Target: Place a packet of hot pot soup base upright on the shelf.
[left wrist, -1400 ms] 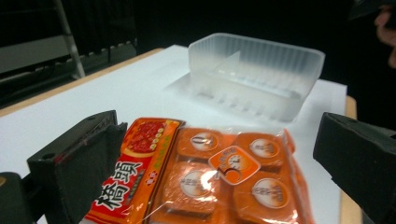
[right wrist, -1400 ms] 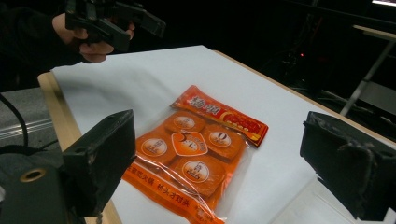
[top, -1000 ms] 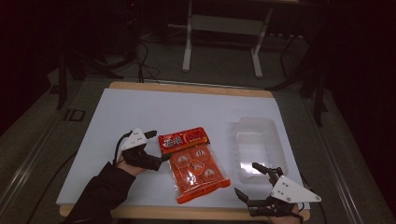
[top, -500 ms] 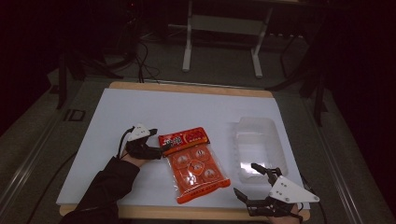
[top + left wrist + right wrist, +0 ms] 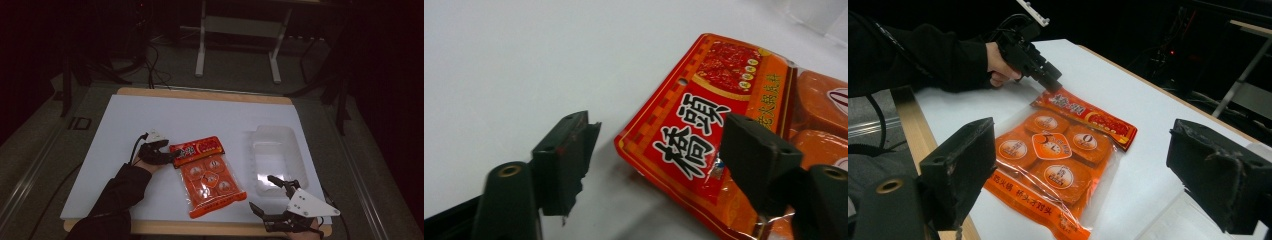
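Surface: a white sheet (image 5: 190, 120) covers a wooden table (image 5: 205, 94); the wood shows along the far and near edges.
Room: dark all around, with a grey floor, cables on it and a metal stand (image 5: 237, 37) behind the table.
Count: one snack packet, one plastic tray, two grippers.
Snack packet: the orange and red snack packet (image 5: 207, 172) lies flat near the middle of the sheet, its red printed header toward the far side, its long side slanting toward the near edge; four round orange pieces show through the clear front.
Plastic tray: the clear plastic tray (image 5: 274, 156) sits to the right of the packet, apart from it, and looks empty, though glare makes that hard to be sure of.
Left gripper: the left gripper (image 5: 169, 156) is at the packet's header corner; its jaws have just been closing and stand part open, one jaw over the header, the other on the bare sheet, so the corner lies between them, not yet pinched.
Right gripper: the right gripper (image 5: 272, 196) hovers at the near right edge, jaws wide apart and holding nothing.
In the way: nothing lies between the left gripper and the packet.
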{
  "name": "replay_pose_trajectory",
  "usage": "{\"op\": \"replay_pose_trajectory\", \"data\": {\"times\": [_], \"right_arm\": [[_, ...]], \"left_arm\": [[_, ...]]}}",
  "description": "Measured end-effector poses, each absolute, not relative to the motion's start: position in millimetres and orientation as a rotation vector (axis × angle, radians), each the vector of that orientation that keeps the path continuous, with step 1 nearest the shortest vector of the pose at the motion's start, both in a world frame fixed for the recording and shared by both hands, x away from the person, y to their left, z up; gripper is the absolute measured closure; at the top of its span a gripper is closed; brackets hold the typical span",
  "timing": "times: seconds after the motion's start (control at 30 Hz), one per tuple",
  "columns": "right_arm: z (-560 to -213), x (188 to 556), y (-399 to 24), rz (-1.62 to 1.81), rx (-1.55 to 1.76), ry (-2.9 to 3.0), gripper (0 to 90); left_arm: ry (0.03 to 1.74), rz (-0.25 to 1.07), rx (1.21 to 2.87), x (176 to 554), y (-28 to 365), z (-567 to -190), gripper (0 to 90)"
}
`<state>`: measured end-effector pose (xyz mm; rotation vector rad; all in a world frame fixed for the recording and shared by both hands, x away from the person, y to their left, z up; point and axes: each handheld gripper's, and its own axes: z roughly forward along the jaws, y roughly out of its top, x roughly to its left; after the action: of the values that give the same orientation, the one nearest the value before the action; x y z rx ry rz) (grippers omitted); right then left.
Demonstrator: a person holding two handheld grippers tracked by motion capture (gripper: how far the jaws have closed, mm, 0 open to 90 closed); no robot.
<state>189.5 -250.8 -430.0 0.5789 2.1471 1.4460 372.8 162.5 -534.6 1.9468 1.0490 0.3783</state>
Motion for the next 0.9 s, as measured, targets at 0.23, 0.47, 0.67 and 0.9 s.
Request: {"op": "replay_pose_trajectory", "data": {"times": [0.23, 0.47, 0.67, 0.9], "right_arm": [[-430, 190, -250, 1.445, 0.575, 2.153, 12.2], [-431, 190, -249, 1.441, 0.575, 2.159, 12.2], [-431, 189, -248, 1.439, 0.575, 2.162, 12.2], [-430, 191, -250, 1.434, 0.586, 2.158, 12.2]], "left_arm": [[1.062, 0.267, 1.965, 380, 163, -540, 36.7], [1.031, 0.240, 2.001, 378, 154, -541, 48.3], [1.031, 0.290, 1.998, 375, 147, -539, 73.0], [1.009, 0.328, 2.000, 369, 140, -531, 88.9]]}}
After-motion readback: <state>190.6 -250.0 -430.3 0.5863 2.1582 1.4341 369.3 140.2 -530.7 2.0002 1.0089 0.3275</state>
